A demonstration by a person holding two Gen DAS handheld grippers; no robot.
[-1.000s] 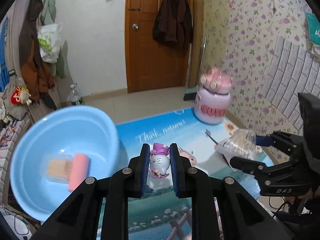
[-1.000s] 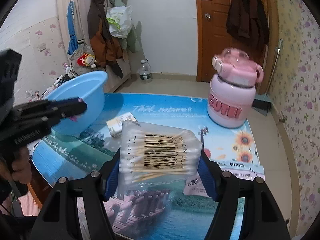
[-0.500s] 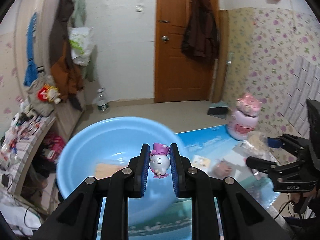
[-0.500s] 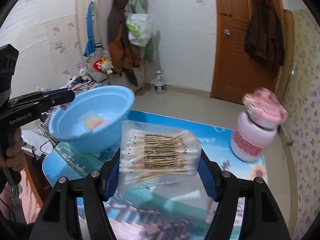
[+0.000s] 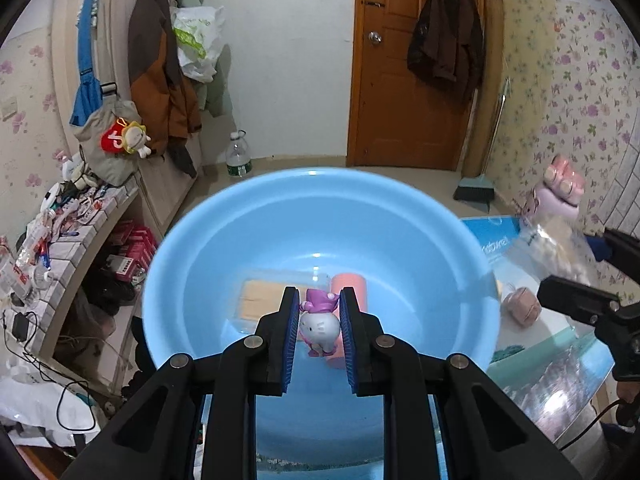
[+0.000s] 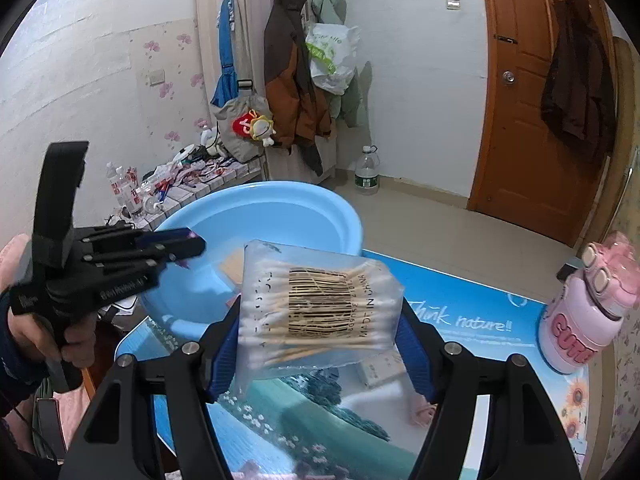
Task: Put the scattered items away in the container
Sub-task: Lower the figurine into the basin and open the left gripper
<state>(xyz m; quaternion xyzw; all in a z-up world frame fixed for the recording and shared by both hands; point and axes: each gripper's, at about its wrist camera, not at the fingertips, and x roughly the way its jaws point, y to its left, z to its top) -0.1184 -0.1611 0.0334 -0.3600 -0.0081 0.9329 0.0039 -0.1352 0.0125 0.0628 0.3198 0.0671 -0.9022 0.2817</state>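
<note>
**Toy and swab bag carried to the basin**

The small white toy figure (image 5: 320, 326), hard, light and smooth, is pinched at its sides by the left claw (image 5: 320, 322) above the blue basin (image 5: 208, 248). Beside the basin, the soft, crinkly cotton-swab bag (image 6: 320, 312), easily slipped, is gripped across its width by the right claw (image 6: 320, 344).

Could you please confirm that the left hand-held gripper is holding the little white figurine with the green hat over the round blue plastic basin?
Only the hat colour is wrong: the left wrist view shows the left hand-held gripper holding a little white figurine with a purple hat over the round blue plastic basin.
</note>
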